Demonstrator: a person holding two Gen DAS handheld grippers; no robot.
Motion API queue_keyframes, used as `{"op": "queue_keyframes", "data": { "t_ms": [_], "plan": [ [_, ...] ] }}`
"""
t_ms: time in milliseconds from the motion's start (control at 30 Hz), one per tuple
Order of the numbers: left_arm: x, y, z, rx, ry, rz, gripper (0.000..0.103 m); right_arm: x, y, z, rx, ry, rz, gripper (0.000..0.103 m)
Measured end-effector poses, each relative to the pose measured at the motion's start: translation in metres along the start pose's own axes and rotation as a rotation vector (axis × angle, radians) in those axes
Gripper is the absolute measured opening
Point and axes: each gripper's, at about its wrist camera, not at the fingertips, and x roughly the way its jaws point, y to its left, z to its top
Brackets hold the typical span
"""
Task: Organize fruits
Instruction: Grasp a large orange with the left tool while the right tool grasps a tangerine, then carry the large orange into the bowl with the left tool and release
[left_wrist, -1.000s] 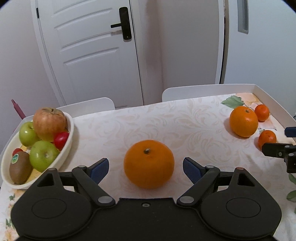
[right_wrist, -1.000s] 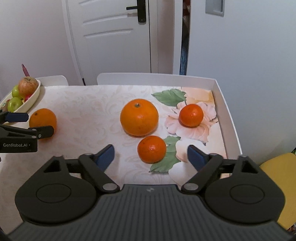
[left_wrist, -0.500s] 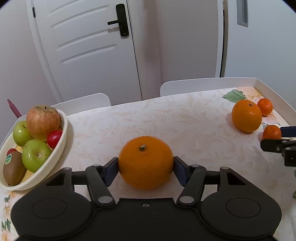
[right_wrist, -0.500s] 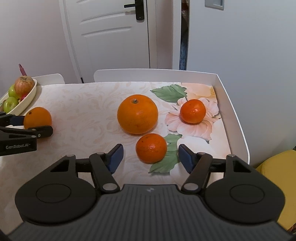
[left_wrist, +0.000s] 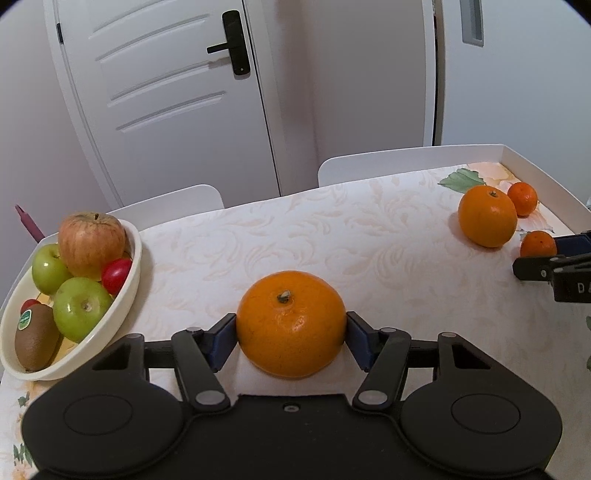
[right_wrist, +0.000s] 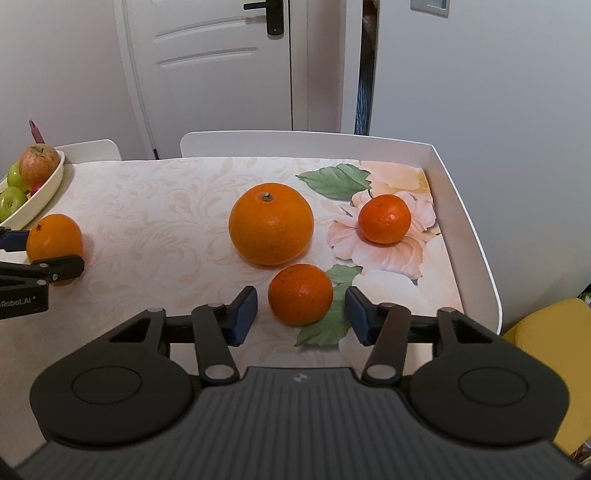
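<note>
Nearest the left wrist camera, the left gripper (left_wrist: 291, 334) has clenched on the big orange (left_wrist: 291, 324): a second ago its fingers (left_wrist: 221, 338) stood wide on either side of the fruit, and now both blue pads press its flanks, with the orange sitting on the desk (left_wrist: 369, 251), not yet lifted. That fruit looks secured, so the next thing for this hand is likely a lift and a carry toward the bowl (left_wrist: 125, 306) just to its left, which already holds a red-yellow apple (left_wrist: 91, 240), two green apples, a kiwi and something small and red. On the other side, the right gripper (right_wrist: 301, 312) has just been closing round the small mandarin (right_wrist: 300, 293); its fingers (right_wrist: 243, 309) have come in from wide apart to just beside the fruit, but a sliver of cloth shows on both sides, so they are not yet grasping it, only bracketing it. Until those pads touch, lifting would leave the mandarin behind. Farther along the desk, behind the mandarin, a second large orange (right_wrist: 270, 223) lies untouched, and beyond it to the right a second mandarin (right_wrist: 385, 218) rests on the printed flower near the raised white rim (right_wrist: 465, 229). Both remain to be gathered, so the sorting looks to be in its early part.
</note>
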Motion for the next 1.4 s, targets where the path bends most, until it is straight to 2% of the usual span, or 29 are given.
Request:
{"op": "queue_keyframes", "data": {
  "t_ms": [33, 67, 333, 633, 1033, 1400],
  "plan": [
    [-0.001, 0.001, 0.000, -0.001, 0.002, 0.000, 0.066, 0.001, 0.001, 0.000, -0.003, 0.002, -0.001, 0.060],
    [-0.002, 0.002, -0.001, -0.003, 0.003, -0.001, 0.066, 0.001, 0.001, 0.000, -0.007, 0.005, -0.001, 0.051],
    [-0.015, 0.010, -0.004, -0.018, -0.008, -0.005, 0.066, -0.010, 0.010, 0.001, -0.022, -0.003, -0.015, 0.051],
    [-0.045, 0.030, -0.006, -0.059, -0.037, -0.001, 0.066, -0.040, 0.039, 0.013, -0.040, -0.030, 0.006, 0.051],
    [-0.085, 0.087, -0.001, -0.137, -0.072, 0.013, 0.066, -0.066, 0.114, 0.042, -0.096, -0.045, 0.082, 0.051],
    [-0.097, 0.169, 0.005, -0.154, -0.071, 0.057, 0.066, -0.053, 0.200, 0.076, -0.128, -0.064, 0.177, 0.051]
  ]
}}
